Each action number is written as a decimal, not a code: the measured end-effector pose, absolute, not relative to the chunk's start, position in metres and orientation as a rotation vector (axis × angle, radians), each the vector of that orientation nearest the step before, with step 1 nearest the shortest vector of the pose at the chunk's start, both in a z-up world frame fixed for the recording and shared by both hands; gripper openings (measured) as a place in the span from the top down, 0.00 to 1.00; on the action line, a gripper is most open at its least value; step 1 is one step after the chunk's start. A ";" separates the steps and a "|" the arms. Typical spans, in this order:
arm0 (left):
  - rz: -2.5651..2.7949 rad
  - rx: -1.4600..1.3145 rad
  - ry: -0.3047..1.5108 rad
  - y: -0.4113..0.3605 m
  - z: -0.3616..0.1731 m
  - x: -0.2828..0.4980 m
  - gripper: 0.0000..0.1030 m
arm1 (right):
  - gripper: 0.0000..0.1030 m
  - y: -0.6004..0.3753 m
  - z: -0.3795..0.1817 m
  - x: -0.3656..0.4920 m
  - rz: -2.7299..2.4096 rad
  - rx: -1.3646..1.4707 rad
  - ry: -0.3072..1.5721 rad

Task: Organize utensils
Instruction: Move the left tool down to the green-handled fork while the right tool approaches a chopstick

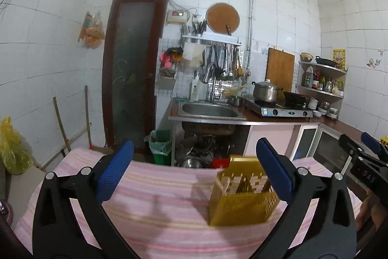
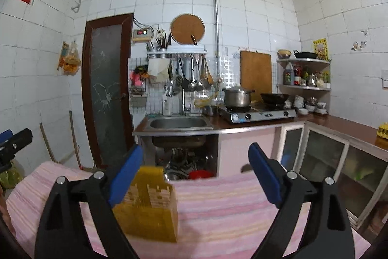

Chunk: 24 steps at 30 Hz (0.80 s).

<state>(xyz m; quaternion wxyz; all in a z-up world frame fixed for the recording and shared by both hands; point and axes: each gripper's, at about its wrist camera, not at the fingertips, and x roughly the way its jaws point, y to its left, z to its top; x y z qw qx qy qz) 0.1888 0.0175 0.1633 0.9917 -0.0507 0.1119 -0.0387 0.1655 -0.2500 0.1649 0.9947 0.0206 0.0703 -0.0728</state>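
Behind our two wide-open, empty tools, left tool point(image 1: 194, 174) and right tool point(image 2: 195, 174), the yellow utensil holder point(image 1: 242, 196) stands upright on the striped pink cloth point(image 1: 157, 210) near the counter's far edge, where a careless bump could tip it over.

We stood in a small home kitchen. White tiled walls point(image 2: 254, 16), steel sink point(image 2: 178, 123), gas stove point(image 2: 259, 113) with pot point(image 2: 236, 96), hanging ladles point(image 2: 194, 79) marked it.
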 end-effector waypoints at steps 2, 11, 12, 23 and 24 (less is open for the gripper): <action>-0.077 -0.092 0.246 0.019 0.156 0.182 0.05 | 0.14 -0.254 0.156 0.154 -0.150 0.053 0.172; -0.033 -0.021 0.355 0.027 0.095 0.152 0.05 | 0.14 -0.252 0.090 0.130 -0.163 0.077 0.314; -0.034 -0.024 0.366 0.028 0.090 0.151 0.05 | 0.14 -0.251 0.084 0.130 -0.162 0.081 0.325; -0.030 0.010 0.482 0.027 0.025 0.148 0.05 | 0.14 -0.247 0.016 0.122 -0.163 0.096 0.441; -0.031 0.012 0.489 0.026 0.023 0.149 0.05 | 0.14 -0.247 0.014 0.122 -0.164 0.094 0.446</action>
